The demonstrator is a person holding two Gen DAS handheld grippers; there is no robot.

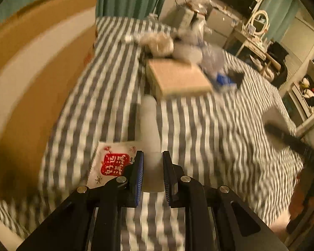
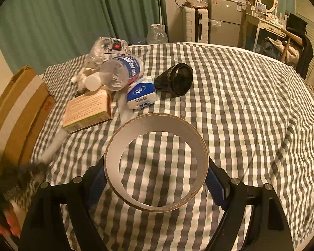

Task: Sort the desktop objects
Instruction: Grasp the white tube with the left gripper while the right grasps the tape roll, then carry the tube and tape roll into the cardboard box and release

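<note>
Holding two things at once, we carry them above the checked bed cover [image 2: 240, 104]. Our left hand-held gripper [image 1: 153, 156] is narrowed onto a white tube [image 1: 149, 125]; its pads press the near end, and the long body sticks out ahead, over a white sachet with a red label [image 1: 113, 163] lying on the cover. The tube looks light and fairly stiff, but smooth, so we judge it could swing or slip when gripped this close to one end; a hold nearer the middle would steady it. Our right hand-held gripper [image 2: 157, 179] stands wide, clamped across the outside of a cardboard tape ring [image 2: 157, 167], which hangs tilted above the bed. The ring seems light and rigid enough, though a hard squeeze might bend it oval. The open cardboard box [image 2: 21, 108] sits at the left edge, near the pile of a flat box [image 2: 88, 108], a plastic bottle [image 2: 123, 71], a tissue pack [image 2: 141, 93] and a black roll [image 2: 178, 79].
</note>
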